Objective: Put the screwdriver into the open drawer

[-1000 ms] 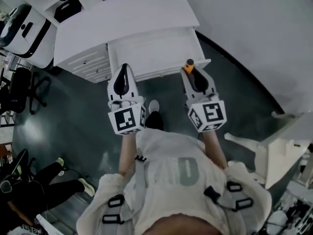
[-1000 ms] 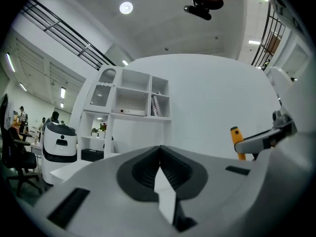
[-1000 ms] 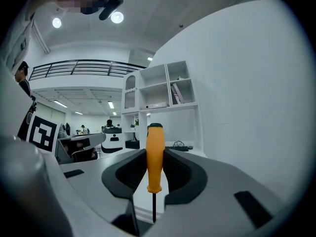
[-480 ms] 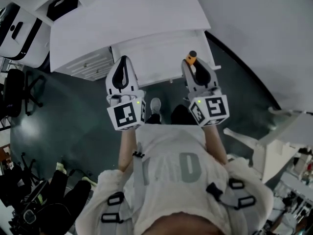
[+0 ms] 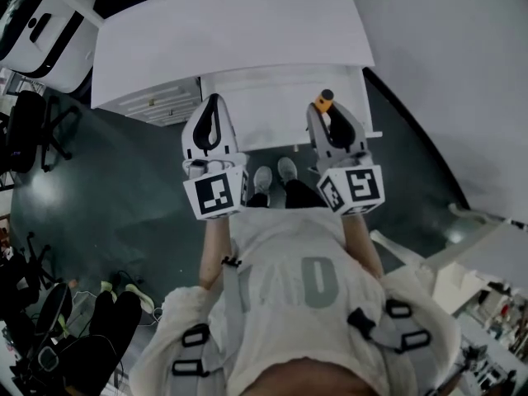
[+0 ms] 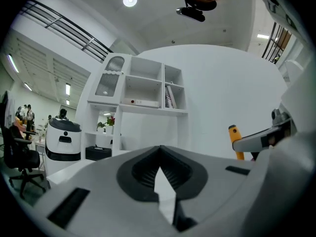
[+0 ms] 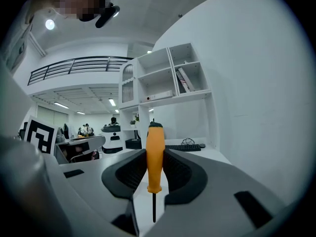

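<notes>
My right gripper [image 5: 325,110] is shut on the screwdriver [image 5: 322,101]. Its orange handle [image 7: 154,157] stands upright between the pads, with the thin shaft [image 7: 153,207] pointing down. In the head view the handle's tip hangs over the right part of the open white drawer [image 5: 272,106], which juts out from under the white desk [image 5: 231,31]. My left gripper [image 5: 213,104] hovers at the drawer's left end with its jaws together and nothing in them. The left gripper view shows its own closed jaws [image 6: 159,150], and the orange handle [image 6: 235,141] off to the right.
A white drawer cabinet [image 5: 153,104] stands left of the open drawer, and a curved white wall [image 5: 445,64] runs along the right. Office chairs [image 5: 33,130] are on the dark floor at left. The person's shoes [image 5: 274,175] stand just before the drawer front. White shelves [image 6: 148,90] rise beyond the desk.
Both grippers have moved forward to the desk, together with the person. The screwdriver's handle has gone from the drawer's front edge to over the drawer. Neither jaw opening has altered.
</notes>
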{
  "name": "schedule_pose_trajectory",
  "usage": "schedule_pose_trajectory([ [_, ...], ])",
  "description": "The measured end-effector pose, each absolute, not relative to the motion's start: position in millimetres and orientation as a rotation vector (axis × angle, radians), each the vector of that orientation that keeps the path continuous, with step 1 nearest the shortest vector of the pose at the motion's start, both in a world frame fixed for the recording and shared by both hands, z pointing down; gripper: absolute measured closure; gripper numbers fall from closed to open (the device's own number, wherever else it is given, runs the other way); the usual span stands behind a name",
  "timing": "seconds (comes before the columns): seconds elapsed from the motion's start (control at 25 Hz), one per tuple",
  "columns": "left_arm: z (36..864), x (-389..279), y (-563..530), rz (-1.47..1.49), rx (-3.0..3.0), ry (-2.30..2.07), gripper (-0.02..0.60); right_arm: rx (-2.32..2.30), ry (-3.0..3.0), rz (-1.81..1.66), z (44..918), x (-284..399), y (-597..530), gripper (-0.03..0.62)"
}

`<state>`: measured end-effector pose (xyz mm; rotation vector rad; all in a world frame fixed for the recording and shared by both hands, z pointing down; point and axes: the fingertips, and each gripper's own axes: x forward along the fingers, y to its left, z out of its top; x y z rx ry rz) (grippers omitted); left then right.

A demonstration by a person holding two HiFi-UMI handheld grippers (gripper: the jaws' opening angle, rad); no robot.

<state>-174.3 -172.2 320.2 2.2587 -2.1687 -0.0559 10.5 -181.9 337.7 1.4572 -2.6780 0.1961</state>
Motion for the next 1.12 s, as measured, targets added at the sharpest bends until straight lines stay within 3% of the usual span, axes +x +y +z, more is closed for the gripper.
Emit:
schedule_pose_trajectory([
  [1.12, 303, -167, -221, -0.015, 2.160, -2.336, 0.575, 1.164, -2.797, 0.175, 349, 2, -248, 0.494],
])
